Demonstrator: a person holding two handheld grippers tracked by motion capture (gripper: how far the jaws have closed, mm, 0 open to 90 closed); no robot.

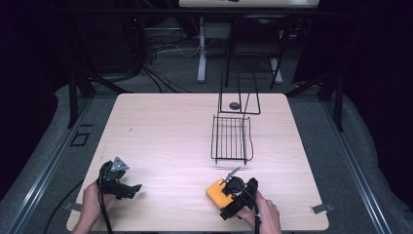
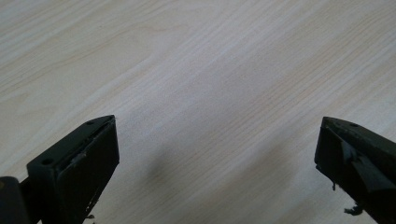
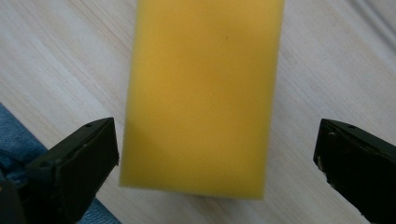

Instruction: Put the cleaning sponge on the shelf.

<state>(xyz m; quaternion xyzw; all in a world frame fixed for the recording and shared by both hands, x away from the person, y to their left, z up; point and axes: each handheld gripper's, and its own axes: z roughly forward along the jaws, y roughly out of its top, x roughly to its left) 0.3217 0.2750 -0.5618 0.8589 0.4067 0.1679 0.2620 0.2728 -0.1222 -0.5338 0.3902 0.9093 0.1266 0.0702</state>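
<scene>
A yellow sponge block lies on the wooden table near its front edge, right of centre. My right gripper hovers over it, held in a hand. In the right gripper view the sponge lies lengthwise between the two jaws, which stand wide apart without touching it, so the right gripper is open. My left gripper rests low at the front left, held in the other hand. Its jaws are spread over bare wood, so the left gripper is open and holds nothing.
A black wire rack lies flat at the table's centre right, just beyond the sponge, with an upright wire frame behind it. A small dark round object sits by that frame. Blue cloth shows past the table edge.
</scene>
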